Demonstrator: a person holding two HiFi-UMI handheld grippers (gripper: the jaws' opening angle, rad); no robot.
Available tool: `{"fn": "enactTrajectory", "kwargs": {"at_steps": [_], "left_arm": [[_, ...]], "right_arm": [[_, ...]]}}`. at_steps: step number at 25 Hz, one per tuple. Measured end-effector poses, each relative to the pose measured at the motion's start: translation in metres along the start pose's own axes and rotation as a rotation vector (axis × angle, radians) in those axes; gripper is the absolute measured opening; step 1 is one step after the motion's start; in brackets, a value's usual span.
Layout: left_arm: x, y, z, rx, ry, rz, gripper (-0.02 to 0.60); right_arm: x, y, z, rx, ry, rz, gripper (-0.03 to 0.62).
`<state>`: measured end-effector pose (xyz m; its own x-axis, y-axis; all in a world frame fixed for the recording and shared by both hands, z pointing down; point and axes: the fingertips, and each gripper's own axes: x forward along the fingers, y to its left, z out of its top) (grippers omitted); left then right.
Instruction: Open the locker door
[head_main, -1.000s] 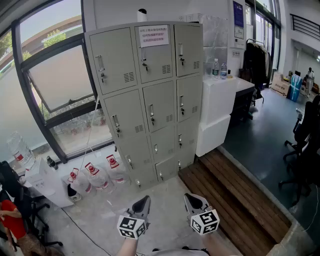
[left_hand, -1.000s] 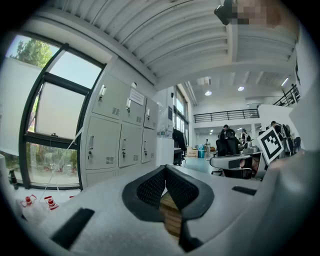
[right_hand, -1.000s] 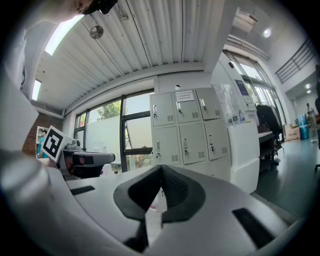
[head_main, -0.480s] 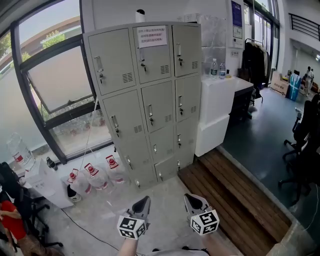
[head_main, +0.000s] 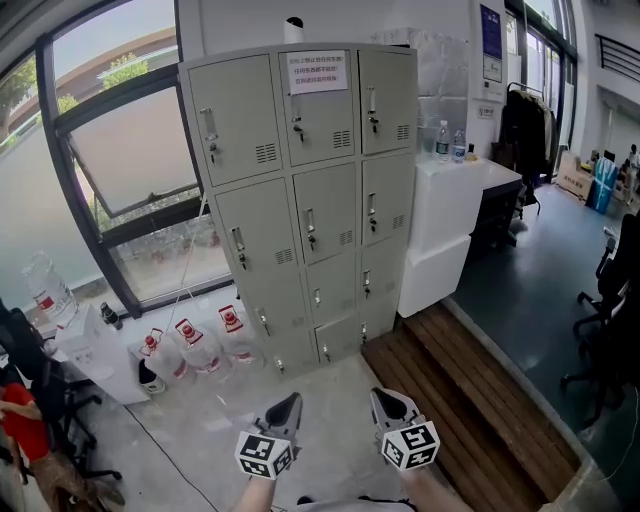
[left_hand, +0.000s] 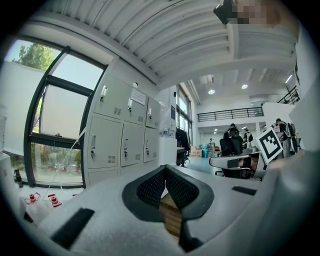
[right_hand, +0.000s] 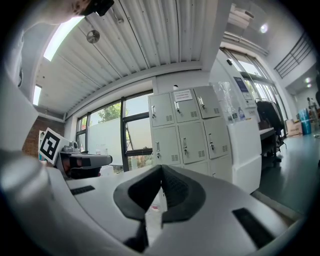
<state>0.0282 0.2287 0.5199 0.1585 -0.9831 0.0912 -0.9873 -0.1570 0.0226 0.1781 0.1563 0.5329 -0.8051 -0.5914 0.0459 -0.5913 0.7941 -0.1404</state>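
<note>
Grey metal locker (head_main: 300, 200), every door closed, stands with a window (head_main: 120, 170) to its left, and well in front of it the left gripper (head_main: 291, 399) and right gripper (head_main: 381, 395) hang side by side, each with jaws pressed together on nothing.

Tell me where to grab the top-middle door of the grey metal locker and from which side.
Take the small upright handle near the left edge of the top-middle grey metal door, below the white paper notice. Its off-centre place suggests hinges on the right. Come straight from the front, jaws astride it sideways.
</note>
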Motion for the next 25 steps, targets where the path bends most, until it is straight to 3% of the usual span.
{"fn": "enactTrajectory", "kwargs": {"at_steps": [7, 15, 25], "left_arm": [[0.018, -0.01, -0.001, -0.005, -0.007, 0.055, 0.008], [0.055, -0.002, 0.003, -0.001, -0.008, 0.066, 0.008], [0.137, 0.083, -0.008, 0.007, -0.017, 0.048, 0.008]], "right_arm": [[0.008, -0.02, 0.0, -0.019, 0.008, 0.067, 0.012], [0.035, -0.051, 0.001, -0.013, 0.019, 0.081, 0.012], [0.15, -0.076, -0.01, -0.043, 0.027, 0.095, 0.012]]}}
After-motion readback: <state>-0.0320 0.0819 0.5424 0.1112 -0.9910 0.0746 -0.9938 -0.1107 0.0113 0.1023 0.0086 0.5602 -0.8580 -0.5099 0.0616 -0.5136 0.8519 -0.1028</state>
